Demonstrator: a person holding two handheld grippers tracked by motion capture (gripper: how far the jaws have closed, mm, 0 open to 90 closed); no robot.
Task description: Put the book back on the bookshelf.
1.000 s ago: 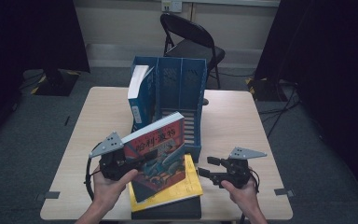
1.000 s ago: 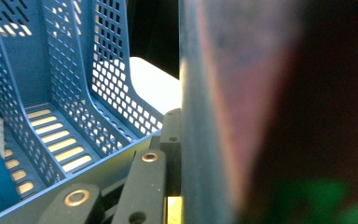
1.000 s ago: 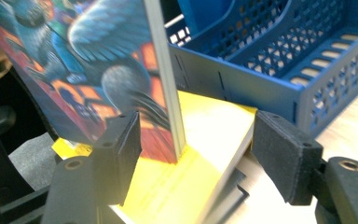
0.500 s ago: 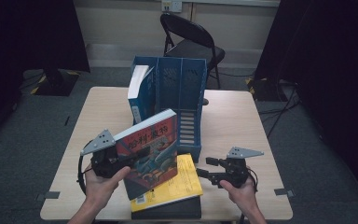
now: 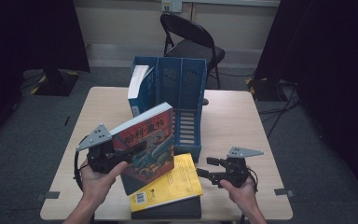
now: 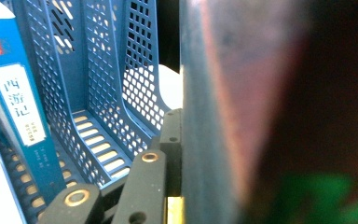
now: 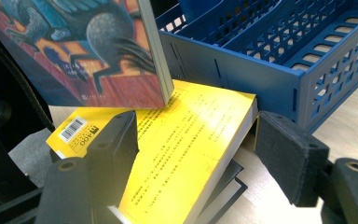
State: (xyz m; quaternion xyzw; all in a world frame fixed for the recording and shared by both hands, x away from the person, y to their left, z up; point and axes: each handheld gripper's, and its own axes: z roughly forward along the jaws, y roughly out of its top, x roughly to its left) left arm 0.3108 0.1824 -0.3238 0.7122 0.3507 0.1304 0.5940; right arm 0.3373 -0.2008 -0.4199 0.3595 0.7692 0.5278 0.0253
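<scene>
Two grippers work at the near edge of the table in the high view. The left gripper sits at the near left, clamped on the red illustrated book, which is lifted clear of the table and tilted, with its spine edge uppermost. That book hangs above the yellow book, which lies flat on a dark book at the near edge. The right gripper is at the near right, just beside the yellow book's right edge, with its jaws apart. A blue file rack stands at the table centre, far of the books; a blue-spined book stands in its left compartment. A black folding chair stands beyond the far edge. From the left gripper view, the left gripper's jaws press against the red illustrated book, which appears close and blurred at the right; the blue file rack and the blue-spined book lie beyond at the left. From the right gripper view, the right gripper has just been opening its jaws; the yellow book lies between them with a gap visible at the right pad. The red illustrated book hangs above its far-left corner, and the blue file rack stands just beyond.
</scene>
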